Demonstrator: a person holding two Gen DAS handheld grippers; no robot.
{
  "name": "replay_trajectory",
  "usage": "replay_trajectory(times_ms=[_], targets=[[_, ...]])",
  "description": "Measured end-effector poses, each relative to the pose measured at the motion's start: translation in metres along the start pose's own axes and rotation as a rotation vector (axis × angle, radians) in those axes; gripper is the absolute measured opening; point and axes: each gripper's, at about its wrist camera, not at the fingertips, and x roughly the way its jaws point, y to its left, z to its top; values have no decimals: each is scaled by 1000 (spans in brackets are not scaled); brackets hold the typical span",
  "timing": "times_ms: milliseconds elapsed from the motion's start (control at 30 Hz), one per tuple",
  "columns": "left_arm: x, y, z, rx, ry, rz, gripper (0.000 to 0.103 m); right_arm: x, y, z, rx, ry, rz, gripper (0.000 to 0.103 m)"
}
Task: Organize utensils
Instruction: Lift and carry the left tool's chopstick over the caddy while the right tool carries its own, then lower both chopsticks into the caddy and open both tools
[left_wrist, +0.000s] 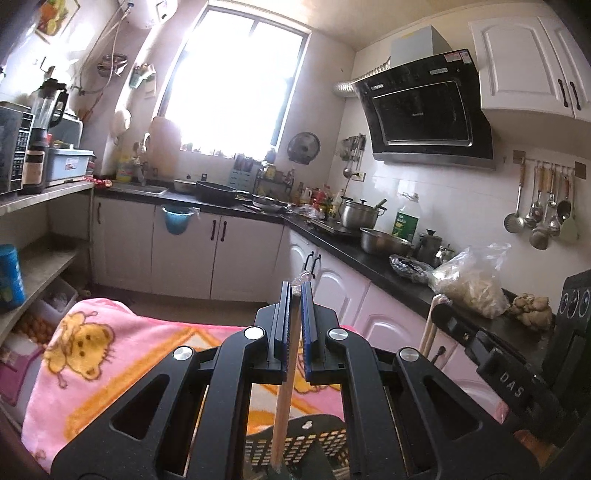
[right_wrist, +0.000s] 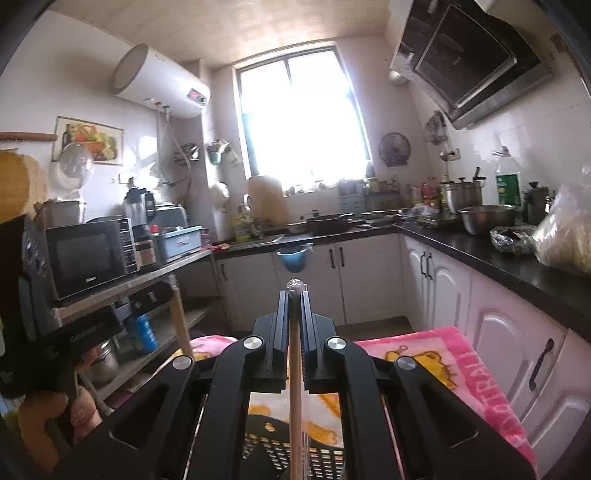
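A: From the left wrist view, what are we holding?

B: Our left claw (left_wrist: 295, 291) is clamped on a wooden chopstick (left_wrist: 286, 384). The stick runs down between the jaws, its lower end over the black slotted basket (left_wrist: 325, 439) that sits on the pink blanket (left_wrist: 110, 354) near that blanket's near edge. Off to the right we see our right claw (left_wrist: 439, 314) with its own pale sticks (left_wrist: 428, 328), in front of the dark worktop (left_wrist: 369, 258).

A: And the right wrist view?

B: The same story: our right claw (right_wrist: 295, 295) is shut on a chopstick (right_wrist: 294, 387), a shiny cap showing at its top. The basket (right_wrist: 295, 450) lies under it on the blanket (right_wrist: 443, 354). At the left edge the left claw (right_wrist: 85, 328) carries its stick (right_wrist: 181, 317) upright.

A: So which step is this?

B: We judge it as carrying: both sticks are lifted, neither yet put away.

A: Next move?

B: Probably lowering each stick into the basket. We should keep them upright, aim the lower tips inside the rim, and only then ease the jaws apart. Whether the basket has compartments we cannot tell.
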Motion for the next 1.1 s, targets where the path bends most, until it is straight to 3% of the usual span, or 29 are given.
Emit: replay_trajectory(times_ms=[467,1100], targets=[[22,3,-36,12,34,9,1,20,-15,-30,20,1,-103,6],[31,14,-77,9,168,2,1,39,-16,-67,-4,161,-148,6]])
